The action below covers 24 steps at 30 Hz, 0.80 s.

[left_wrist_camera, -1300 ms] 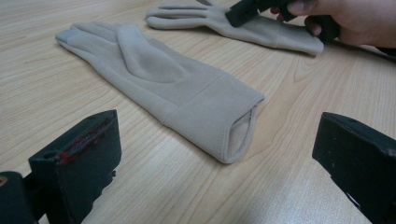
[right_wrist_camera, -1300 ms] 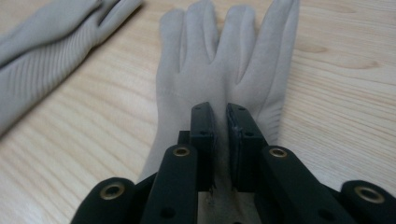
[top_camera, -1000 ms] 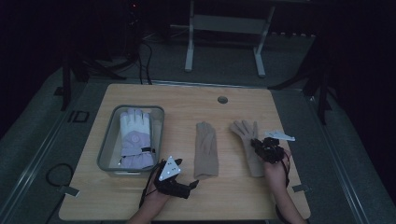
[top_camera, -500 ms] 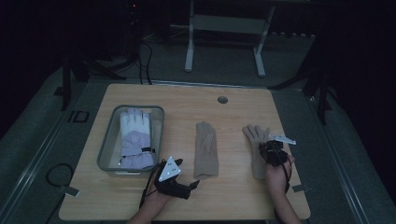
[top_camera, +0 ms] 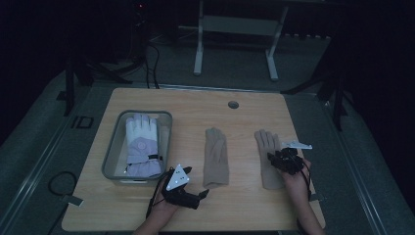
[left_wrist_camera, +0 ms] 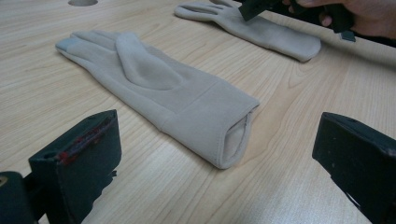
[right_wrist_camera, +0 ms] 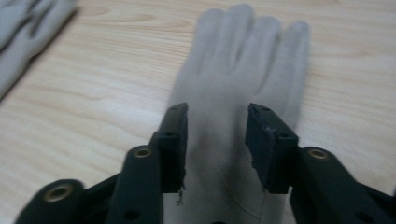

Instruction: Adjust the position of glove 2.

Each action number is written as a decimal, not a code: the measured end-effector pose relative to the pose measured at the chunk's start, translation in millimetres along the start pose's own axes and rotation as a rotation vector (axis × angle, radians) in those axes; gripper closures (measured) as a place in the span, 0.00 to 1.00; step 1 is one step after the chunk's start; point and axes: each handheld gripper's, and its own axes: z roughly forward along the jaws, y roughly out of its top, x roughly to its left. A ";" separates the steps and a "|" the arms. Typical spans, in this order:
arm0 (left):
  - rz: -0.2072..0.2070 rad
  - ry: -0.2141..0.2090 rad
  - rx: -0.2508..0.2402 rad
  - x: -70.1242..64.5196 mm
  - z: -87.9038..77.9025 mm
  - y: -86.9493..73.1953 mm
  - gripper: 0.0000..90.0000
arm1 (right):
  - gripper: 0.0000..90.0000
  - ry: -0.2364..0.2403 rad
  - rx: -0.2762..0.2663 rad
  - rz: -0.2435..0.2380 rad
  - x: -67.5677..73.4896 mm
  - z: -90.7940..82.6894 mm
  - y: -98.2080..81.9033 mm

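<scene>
Two beige gloves lie flat on the table (top_camera: 147,215), fingers toward 12 o'clock. The mid glove (top_camera: 216,157) sits at the table's centre; the right glove (top_camera: 268,159) lies at 3 o'clock of it, well apart. Both are judged soft, light and limp, likely to sag and fold when lifted, so a pinch at the cuff or through the palm should serve best; the fabric looks matte and felt-like, unlikely to slip.

The mid glove has its thumb folded across the palm, a greyish fingertip patch, and an open cuff facing 6 o'clock. At 9 o'clock of it, a grey bin (top_camera: 112,161) holds a white and lilac glove (top_camera: 142,147).

The left gripper (top_camera: 198,196) rests low near the mid glove's cuff; its jaws stand wide apart with nothing between them. The right gripper (right_wrist_camera: 216,140) is poised over the right glove's palm, jaws partly parted and straddling the cloth, not yet pinching it.
</scene>
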 end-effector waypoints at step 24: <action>-0.001 0.005 -0.008 0.1 -0.4 0.3 0.01 | 0.91 -0.099 -0.058 -0.008 17.7 3.5 -9.4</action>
